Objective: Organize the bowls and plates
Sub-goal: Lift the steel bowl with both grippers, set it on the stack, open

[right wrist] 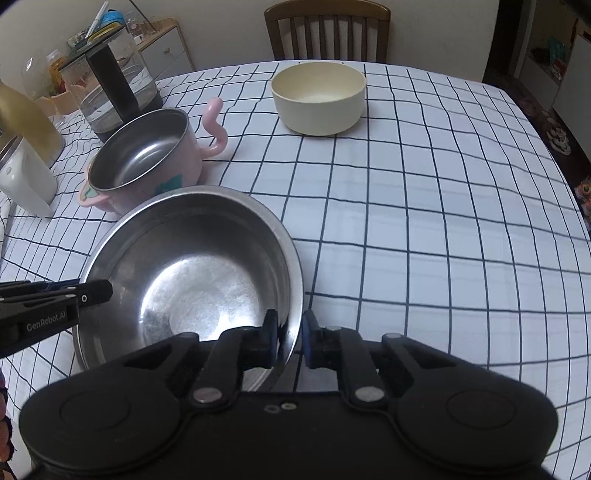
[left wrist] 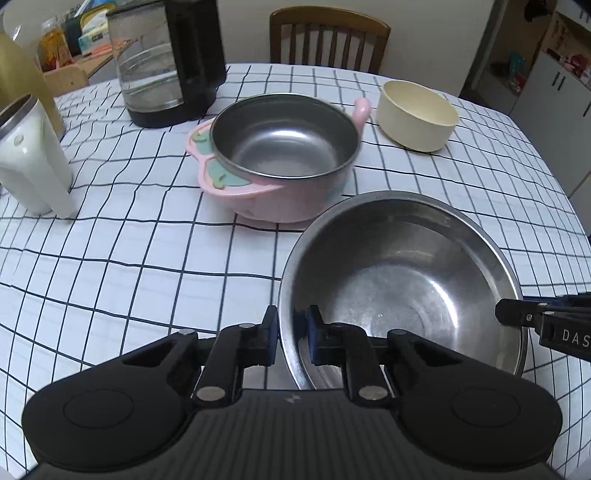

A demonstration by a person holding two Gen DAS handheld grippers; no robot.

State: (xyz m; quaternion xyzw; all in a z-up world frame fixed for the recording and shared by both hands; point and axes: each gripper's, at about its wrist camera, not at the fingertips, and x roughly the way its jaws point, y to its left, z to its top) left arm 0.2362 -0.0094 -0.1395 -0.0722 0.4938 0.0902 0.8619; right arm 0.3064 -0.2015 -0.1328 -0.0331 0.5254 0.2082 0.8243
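A wide steel bowl (left wrist: 406,280) (right wrist: 192,266) sits near the front of the checked tablecloth. My left gripper (left wrist: 291,332) is shut on its left rim, one pad inside the wall and one outside. My right gripper (right wrist: 290,334) is shut on its right rim in the same way. Each gripper shows at the edge of the other's view. Behind the steel bowl stands a pink bowl with a steel liner and side handles (left wrist: 284,155) (right wrist: 144,155). A cream bowl (left wrist: 417,114) (right wrist: 317,96) stands farther back to the right.
A glass kettle on a black base (left wrist: 166,62) (right wrist: 110,88) and a white jug (left wrist: 29,158) (right wrist: 22,181) stand at the left. A wooden chair (left wrist: 328,37) (right wrist: 327,31) is behind the table. The checked cloth (right wrist: 443,203) stretches to the right of the bowls.
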